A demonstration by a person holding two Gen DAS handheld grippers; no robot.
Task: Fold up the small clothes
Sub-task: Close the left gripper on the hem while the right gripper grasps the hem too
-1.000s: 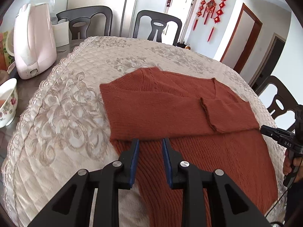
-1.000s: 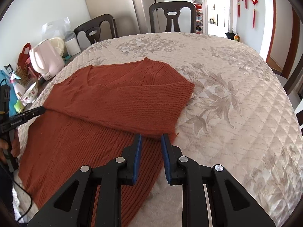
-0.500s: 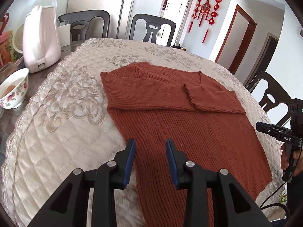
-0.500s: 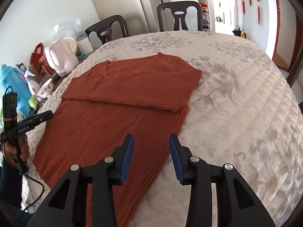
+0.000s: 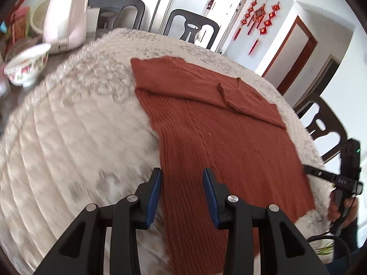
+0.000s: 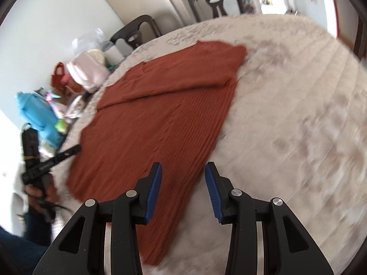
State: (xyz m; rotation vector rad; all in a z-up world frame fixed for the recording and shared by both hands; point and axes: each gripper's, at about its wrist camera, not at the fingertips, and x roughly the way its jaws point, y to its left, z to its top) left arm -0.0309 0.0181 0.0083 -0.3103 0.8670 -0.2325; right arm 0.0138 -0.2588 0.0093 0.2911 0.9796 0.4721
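1. Your left gripper (image 5: 181, 183) sits with its jaws spread wide and nothing between them, right over the sweater's (image 5: 220, 137) left side edge near the hem; the blue pads (image 5: 154, 193) straddle that edge.
2. Your right gripper (image 6: 183, 178) is spread wide too, holding nothing, straddling the sweater's (image 6: 160, 123) right side edge low down near the hem.
3. To the left of the garment you have a broad stretch of bare quilted tablecloth (image 5: 68, 142); to the right there's an equally broad bare stretch (image 6: 298, 114) running to the table's rounded rim.
4. Watch the far left: a floral bowl (image 5: 26, 66) and a pink kettle (image 5: 66, 18) stand just past the cloth's scalloped border, with a blue jug (image 6: 36, 114) and more clutter nearby. Dark chairs (image 5: 192, 28) ring the table.
5. The rust-red ribbed sweater lies flat in the middle of the table, hem toward you, both sleeves folded across the chest so their cuffs meet under the V-neck.
6. From the left wrist view, the other handle's (image 5: 344, 181) bar carries white lettering, mirrored-looking and too small to read surely. Both views are motion-blurred.
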